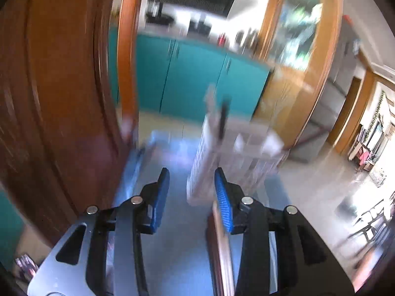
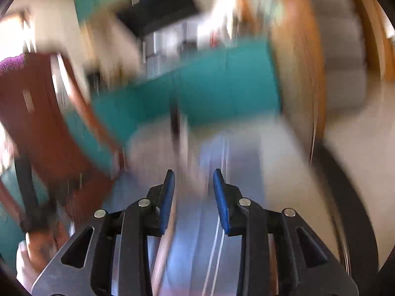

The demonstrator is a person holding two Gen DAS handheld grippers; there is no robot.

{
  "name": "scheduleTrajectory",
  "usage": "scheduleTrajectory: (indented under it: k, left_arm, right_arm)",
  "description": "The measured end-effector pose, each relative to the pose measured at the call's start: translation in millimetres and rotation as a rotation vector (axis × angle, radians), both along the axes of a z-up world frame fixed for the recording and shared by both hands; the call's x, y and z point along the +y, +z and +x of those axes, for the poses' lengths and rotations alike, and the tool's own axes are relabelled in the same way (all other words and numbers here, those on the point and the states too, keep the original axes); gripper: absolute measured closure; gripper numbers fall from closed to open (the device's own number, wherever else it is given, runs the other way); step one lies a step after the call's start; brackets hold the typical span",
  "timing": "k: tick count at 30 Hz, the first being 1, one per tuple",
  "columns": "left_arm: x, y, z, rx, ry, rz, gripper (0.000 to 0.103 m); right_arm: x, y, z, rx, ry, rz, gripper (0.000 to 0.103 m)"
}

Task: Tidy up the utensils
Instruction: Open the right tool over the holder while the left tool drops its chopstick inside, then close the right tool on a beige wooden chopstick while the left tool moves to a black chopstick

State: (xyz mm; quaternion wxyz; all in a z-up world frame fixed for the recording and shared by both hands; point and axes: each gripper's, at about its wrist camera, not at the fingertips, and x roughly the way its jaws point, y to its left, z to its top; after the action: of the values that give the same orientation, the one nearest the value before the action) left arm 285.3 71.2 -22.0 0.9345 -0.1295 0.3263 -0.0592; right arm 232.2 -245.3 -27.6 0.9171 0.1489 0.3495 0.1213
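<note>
Both views are blurred by motion. In the left wrist view a pale, see-through utensil holder (image 1: 237, 157) stands on a blue surface (image 1: 172, 246), ahead and slightly right of my left gripper (image 1: 192, 182), which is open and empty. A dark-handled utensil (image 1: 223, 118) sticks up out of the holder. A long wooden utensil (image 1: 222, 251) lies on the blue surface under the gripper's right finger. In the right wrist view my right gripper (image 2: 193, 182) is open and empty above the blue surface (image 2: 192, 246). A dark upright handle (image 2: 174, 120) shows ahead, smeared.
Teal cabinets (image 1: 197, 81) stand behind the surface. A brown wooden door (image 1: 56, 98) is close on the left. A wooden-framed glass door (image 1: 298, 37) and pale floor (image 1: 321, 185) lie to the right. A hand (image 2: 32, 254) holds a dark bar at the right view's lower left.
</note>
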Motion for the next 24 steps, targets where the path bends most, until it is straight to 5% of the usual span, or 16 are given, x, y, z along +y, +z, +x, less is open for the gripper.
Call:
scheduleTrajectory:
  k: [3,7,10,20,24]
  left_arm:
    - [-2,-24,11,0.115,-0.003,-0.009,0.065]
    - [-17,-49,15,0.199,0.008,0.081,0.059]
    - [-26,-55,16,0.228,-0.018,0.091,0.056]
    - [-11,-56,16,0.267,0.031,0.058,0.049]
    - [-3,-58,15,0.282,0.039,0.051,0.049]
  right_arm:
    - [47,-67,15,0.269,0.134,-0.071,0.071]
    - [101,-105,15,0.371,0.233,-0.234,0.070]
    - [124,-109,8,0.322,0.247,-0.352,0.070]
    - [132,-117,27,0.332,0.172,-0.402,0.075]
    - [131,-115,34,0.336,0.117,-0.402,0.094]
